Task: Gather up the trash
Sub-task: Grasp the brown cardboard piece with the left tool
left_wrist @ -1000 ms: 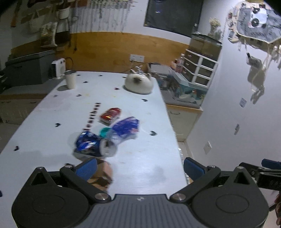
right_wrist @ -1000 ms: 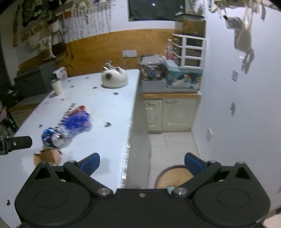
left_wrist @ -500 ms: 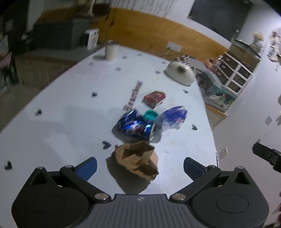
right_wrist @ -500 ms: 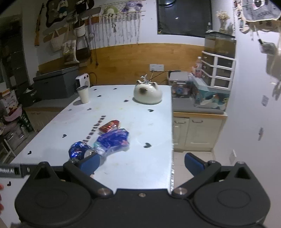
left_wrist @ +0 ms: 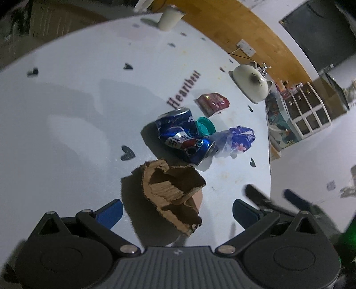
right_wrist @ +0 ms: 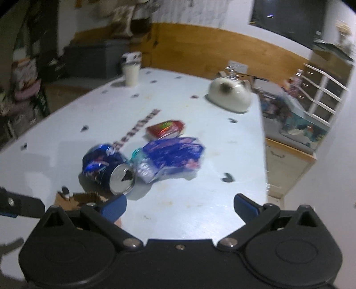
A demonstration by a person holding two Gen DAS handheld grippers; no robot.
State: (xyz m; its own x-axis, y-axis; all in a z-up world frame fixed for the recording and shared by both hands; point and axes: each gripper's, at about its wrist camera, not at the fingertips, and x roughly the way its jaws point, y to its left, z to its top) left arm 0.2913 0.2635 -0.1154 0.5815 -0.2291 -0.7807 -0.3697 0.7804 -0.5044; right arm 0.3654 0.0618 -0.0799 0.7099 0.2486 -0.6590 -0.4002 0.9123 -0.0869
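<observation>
On the white table (left_wrist: 66,106), torn cardboard (left_wrist: 171,191) between spread left tool (left_wrist: 178,211), half-hidden from right tool (right_wrist: 180,205), also apart.

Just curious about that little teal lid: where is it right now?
In the left wrist view the teal lid sits mid-table, tucked between the crushed blue can and the blue wrapper, with the red packet just beyond.

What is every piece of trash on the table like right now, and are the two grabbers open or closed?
Blue can: crushed, on its side, mouth open.
Cardboard piece: torn, crumpled.
Blue plastic wrapper: crumpled.
Red packet: lying flat.
Teal cap: loose, beside the can.
White cup: upright.
Left gripper: open, empty.
Right gripper: open, empty.
</observation>
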